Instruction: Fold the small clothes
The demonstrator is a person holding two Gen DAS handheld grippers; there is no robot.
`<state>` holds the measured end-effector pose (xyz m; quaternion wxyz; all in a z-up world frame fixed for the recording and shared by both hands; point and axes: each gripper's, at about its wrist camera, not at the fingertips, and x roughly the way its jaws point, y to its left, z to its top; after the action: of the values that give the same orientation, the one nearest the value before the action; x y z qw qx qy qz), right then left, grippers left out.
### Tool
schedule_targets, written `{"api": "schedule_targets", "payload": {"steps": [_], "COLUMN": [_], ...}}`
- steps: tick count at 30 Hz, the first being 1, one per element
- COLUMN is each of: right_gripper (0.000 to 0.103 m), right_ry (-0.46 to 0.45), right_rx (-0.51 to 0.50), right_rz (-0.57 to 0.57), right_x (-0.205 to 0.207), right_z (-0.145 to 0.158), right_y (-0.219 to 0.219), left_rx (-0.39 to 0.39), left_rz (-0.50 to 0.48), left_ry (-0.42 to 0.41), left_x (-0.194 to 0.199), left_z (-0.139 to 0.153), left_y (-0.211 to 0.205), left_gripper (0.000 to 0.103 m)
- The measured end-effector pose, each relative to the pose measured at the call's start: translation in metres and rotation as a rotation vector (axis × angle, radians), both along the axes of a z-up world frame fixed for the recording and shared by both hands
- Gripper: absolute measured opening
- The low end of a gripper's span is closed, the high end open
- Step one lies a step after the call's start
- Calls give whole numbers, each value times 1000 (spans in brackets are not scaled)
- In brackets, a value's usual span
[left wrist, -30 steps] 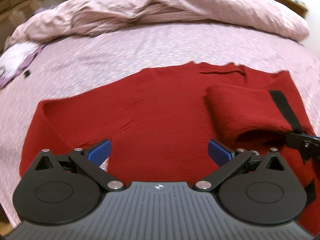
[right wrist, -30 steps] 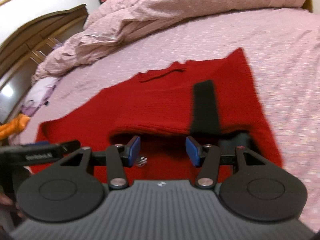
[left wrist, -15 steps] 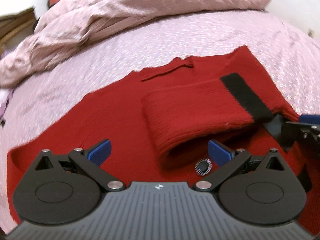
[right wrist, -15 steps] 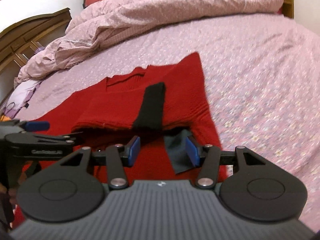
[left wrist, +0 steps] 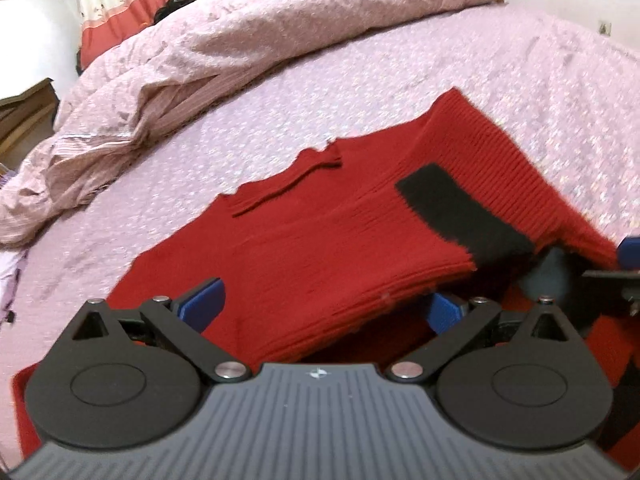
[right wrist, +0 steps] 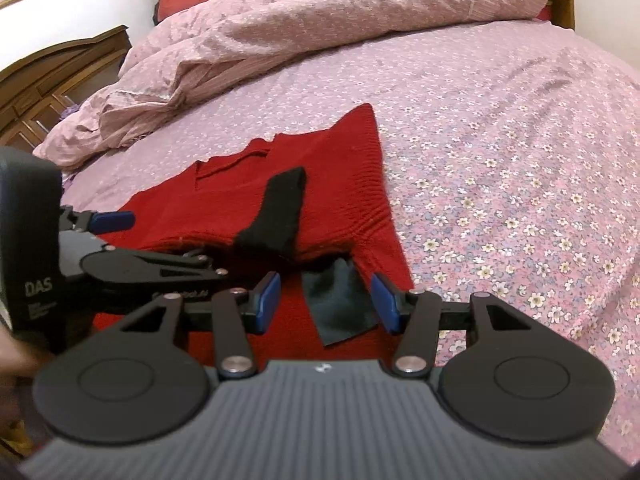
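The red sweater (right wrist: 344, 184) lies neckline away, sleeve folded crosswise; both hand-held grippers (left wrist: 320, 308) (right wrist: 326, 300) gape apart.

left gripper (left wrist: 322, 306): blue pads spread wide over red knit sweater (left wrist: 320, 240) | black-striped sleeve (left wrist: 460, 216) folded across it | pink floral bed (left wrist: 520, 80) beneath

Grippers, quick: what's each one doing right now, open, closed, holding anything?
Left gripper: open, straddling the red sweater's folded edge, not clamped.
Right gripper: open, holding nothing, above the sweater's hem.
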<state>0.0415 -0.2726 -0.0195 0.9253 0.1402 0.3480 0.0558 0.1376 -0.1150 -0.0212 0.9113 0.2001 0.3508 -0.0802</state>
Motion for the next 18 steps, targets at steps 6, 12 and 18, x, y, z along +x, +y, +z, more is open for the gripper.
{"api": "schedule_targets", "payload": {"steps": [6, 12, 18], "right_gripper": [54, 53, 53], "right_ry": [9, 22, 21], "right_rx": [5, 17, 15], "right_rz": [-21, -33, -34], "right_x": [1, 2, 2], "right_z": [-3, -5, -6], "right_y": [-2, -4, -3], "left_rx": [-89, -211, -296], "left_rz": [-61, -80, 52], "left_ry": [-19, -30, -110], "left_x": [0, -3, -7], "left_z": [2, 14, 42], "left_y": [-6, 7, 50], "left_gripper": [72, 28, 24]}}
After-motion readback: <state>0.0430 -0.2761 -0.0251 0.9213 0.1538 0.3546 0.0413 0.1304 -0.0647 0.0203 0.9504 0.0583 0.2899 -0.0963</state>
